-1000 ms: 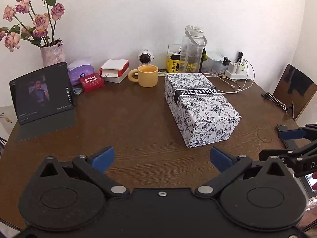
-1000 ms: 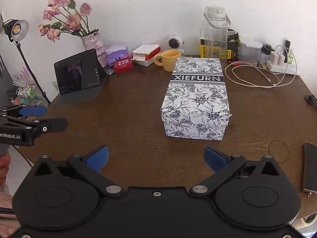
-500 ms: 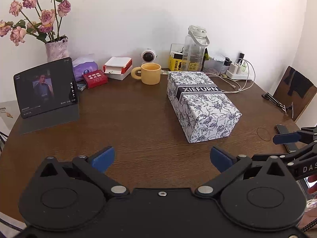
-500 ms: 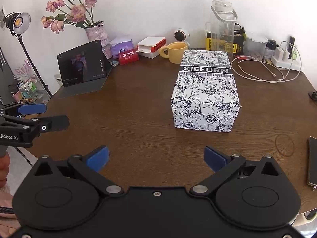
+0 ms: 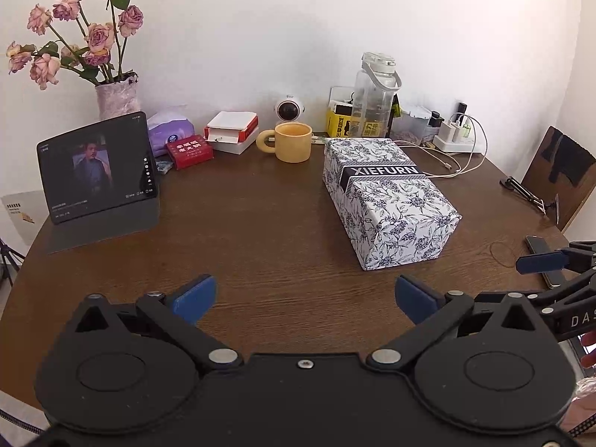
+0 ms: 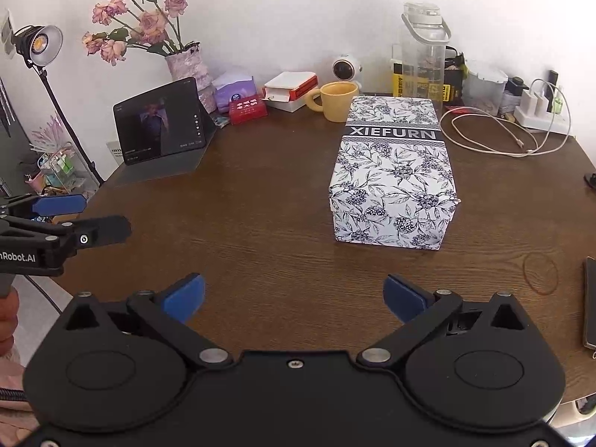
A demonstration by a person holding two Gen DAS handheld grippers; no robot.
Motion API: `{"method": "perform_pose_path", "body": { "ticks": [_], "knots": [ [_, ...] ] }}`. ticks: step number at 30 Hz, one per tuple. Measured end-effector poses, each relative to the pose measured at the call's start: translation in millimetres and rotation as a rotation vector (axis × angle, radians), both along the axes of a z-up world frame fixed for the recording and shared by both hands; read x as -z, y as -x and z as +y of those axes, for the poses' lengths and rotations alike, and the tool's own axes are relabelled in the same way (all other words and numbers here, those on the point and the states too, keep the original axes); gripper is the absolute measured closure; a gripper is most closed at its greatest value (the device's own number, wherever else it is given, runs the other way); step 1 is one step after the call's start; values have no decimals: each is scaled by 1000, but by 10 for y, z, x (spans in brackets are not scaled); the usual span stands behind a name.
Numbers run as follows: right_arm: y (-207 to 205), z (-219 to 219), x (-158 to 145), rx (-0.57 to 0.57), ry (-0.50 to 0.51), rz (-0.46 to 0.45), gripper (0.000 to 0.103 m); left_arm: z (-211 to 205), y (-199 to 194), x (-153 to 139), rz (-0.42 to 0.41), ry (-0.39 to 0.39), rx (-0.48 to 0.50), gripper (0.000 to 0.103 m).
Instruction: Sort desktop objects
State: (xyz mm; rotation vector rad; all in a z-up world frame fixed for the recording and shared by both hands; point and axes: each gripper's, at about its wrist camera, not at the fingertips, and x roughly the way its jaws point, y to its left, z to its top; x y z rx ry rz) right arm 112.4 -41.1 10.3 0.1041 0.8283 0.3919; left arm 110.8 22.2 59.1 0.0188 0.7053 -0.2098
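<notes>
Both claws are released and hold nothing: the left claw [image 5: 303, 292] and the right claw [image 6: 294, 292] each hover with jaws spread wide above the near edge of the round wooden surface [image 6: 260, 223], touching no object. From the right wrist view, the floral XIEFURN box [image 6: 393, 175] lies closed at about 1 o'clock, well apart from both claws. Loose items are ranged along the far rim: a propped tablet [image 6: 160, 126] at 10 o'clock, a red packet [image 6: 247, 108] and a red-and-white box [image 6: 292, 87] at 11 o'clock, a yellow mug [image 6: 337, 100] at 12 o'clock just beside the floral box's far end, and a white cable [image 6: 503, 138] at 2 o'clock. A rubber band [image 6: 540, 273] and a phone [image 6: 590, 303] lie at 3 o'clock near the right edge. Assessment: sorting does not appear begun; nothing is gripped, and no item is visibly grouped or stowed. All objects remain to be handled, and whether the floral box is the intended container cannot be determined.
</notes>
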Motion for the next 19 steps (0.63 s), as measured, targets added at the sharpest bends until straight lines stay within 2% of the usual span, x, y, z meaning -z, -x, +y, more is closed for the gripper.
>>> {"method": "perform_pose_path", "body": {
  "ticks": [14,19],
  "knots": [
    [-73,-30,21,-8,-6,10,0,-34,-39,0,-1,-12,-13,0],
    [-110,-31,33,-10,-5,16,0,-25,-49,-15,-16,7,-8,0]
  ]
}}
